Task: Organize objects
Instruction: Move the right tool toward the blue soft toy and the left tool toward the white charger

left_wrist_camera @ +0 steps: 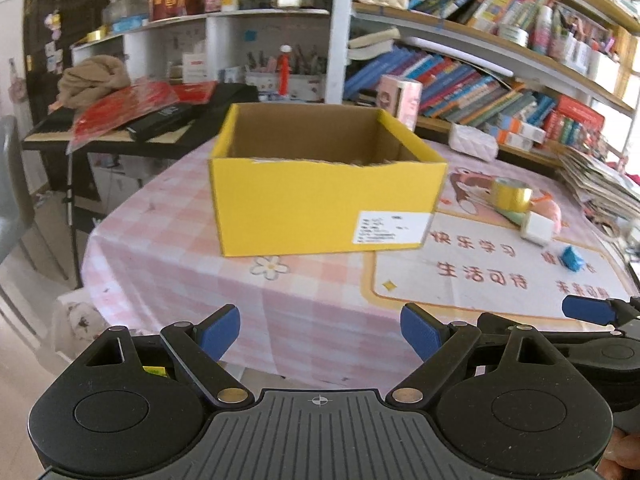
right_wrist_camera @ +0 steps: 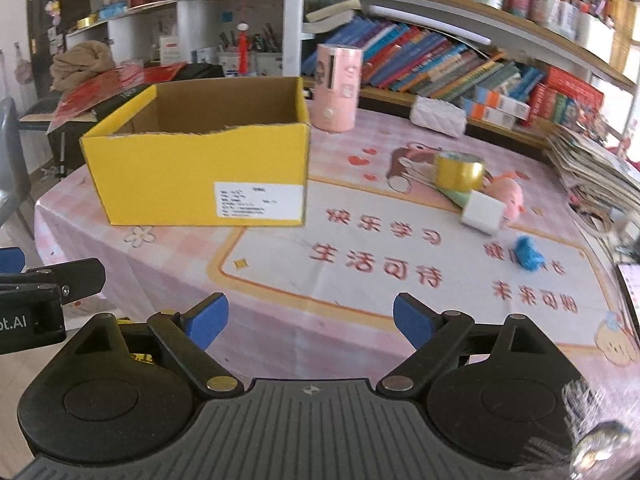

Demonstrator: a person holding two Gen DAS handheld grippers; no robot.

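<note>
The bench (right_wrist_camera: 280, 320), covered by a pink checked cloth, is seen from its near edge. An open yellow box (left_wrist_camera: 320, 204) is set on its left part, well apart from the small things on the right: a gold tape roll (right_wrist_camera: 459, 172), a white block (right_wrist_camera: 482, 212) touching it, and a blue crumpled piece (right_wrist_camera: 528, 256) nearer. The left claw (left_wrist_camera: 320, 332) and right claw (right_wrist_camera: 310, 322) are spread wide, with nothing gripped.

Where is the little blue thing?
In the right wrist view, the little blue thing lies on the table at the right, just past the white block and gold tape roll.
</note>
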